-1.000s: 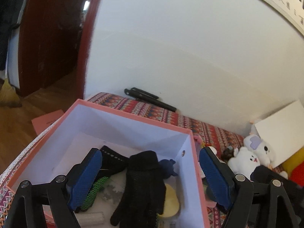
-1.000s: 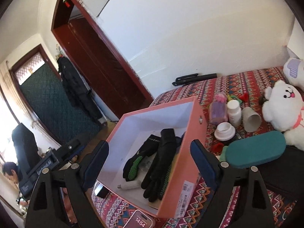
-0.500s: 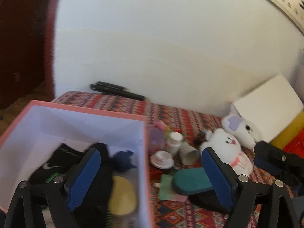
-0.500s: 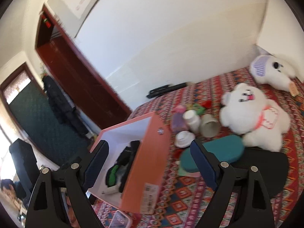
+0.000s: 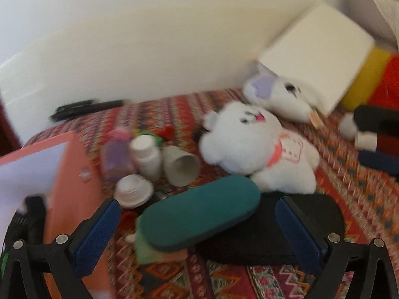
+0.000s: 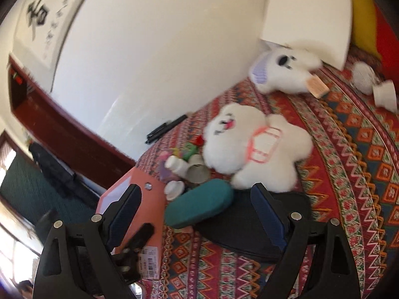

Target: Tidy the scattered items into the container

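My left tool [image 5: 198, 220] stands spread wide with nothing pressed between its blue pads [image 5: 97, 234]; its jaws have just been opening further. Straight ahead of it, framed by the two fingers, lies the teal case [image 5: 199, 214], resting partly on a black flat pouch [image 5: 274, 239] that runs out toward the right finger. Off my left finger stands the pink box [image 5: 72, 189], its near wall facing me and something dark just showing inside at the edge of the view. Beyond the case I see a small cluster: a white lid [image 5: 133, 190], a white bottle [image 5: 147, 157], a paper cup [image 5: 182, 165] tipped on its side, and a blurred purple bottle [image 5: 117, 154]. Further ahead and to the right sprawls the white plush bear [image 5: 251, 149], with a second plush [image 5: 276, 97] behind it near the wall.

My right tool [image 6: 197, 210] is likewise released and empty. The same teal case [image 6: 199, 206] sits between its fingers, the pouch [image 6: 249, 229] under the right one, the pink box [image 6: 147, 204] behind the left. The bear [image 6: 251, 147] lies just beyond, all on the patterned bedspread [image 6: 349, 164].
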`<state>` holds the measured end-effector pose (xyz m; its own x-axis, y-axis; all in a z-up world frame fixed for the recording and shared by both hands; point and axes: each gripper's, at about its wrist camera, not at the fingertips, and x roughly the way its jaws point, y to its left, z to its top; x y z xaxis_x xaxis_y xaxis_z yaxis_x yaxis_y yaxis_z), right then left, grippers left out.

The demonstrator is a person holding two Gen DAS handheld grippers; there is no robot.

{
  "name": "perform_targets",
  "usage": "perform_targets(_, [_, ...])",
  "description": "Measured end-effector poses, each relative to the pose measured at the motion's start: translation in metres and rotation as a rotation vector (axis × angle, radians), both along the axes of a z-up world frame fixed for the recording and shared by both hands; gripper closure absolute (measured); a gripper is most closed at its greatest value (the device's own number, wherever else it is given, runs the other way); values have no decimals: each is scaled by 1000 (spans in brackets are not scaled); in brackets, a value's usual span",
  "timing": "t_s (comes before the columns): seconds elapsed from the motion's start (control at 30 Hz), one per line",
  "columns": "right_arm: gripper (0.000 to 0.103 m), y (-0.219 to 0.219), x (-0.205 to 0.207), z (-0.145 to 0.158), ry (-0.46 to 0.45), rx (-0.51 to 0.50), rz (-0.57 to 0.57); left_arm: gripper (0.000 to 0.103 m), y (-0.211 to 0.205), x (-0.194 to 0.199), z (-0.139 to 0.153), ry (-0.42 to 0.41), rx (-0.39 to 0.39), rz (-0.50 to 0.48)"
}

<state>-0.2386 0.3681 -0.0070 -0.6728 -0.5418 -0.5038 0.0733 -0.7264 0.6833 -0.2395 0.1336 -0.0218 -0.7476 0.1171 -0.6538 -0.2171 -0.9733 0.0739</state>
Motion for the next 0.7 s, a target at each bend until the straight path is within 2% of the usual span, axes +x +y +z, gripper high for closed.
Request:
perform_targets(0.13, [11,14,-9,-15,-46,14,-14,1,25,-29,-25,-70,-41,-68])
perform_targets(0.3, [11,29,-17,-23,-76,44,-31,1,48,-49,-47,-110,-96,-150])
perform_targets(0.4, [11,36,-20,-25,-83,50,-35,1,58,-60,-68,-192,-138,-223])
perform_targets(0.53, [11,39,-23,-28,-97,57,-34,2,67,-57,-85,-238,-286,-246])
perform_targets(0.6, [11,39,-23,-29,-102,59,-32,3,68,-52,-80,-265,-274,-249])
perform_targets(0.63, [11,39,-23,-29,-105,61,-33,7,68,-48,-74,-280,-250,-244])
perform_targets(0.7, [11,37,-22,-30,-115,70,-38,25,64,-42,-64,-312,-185,-238])
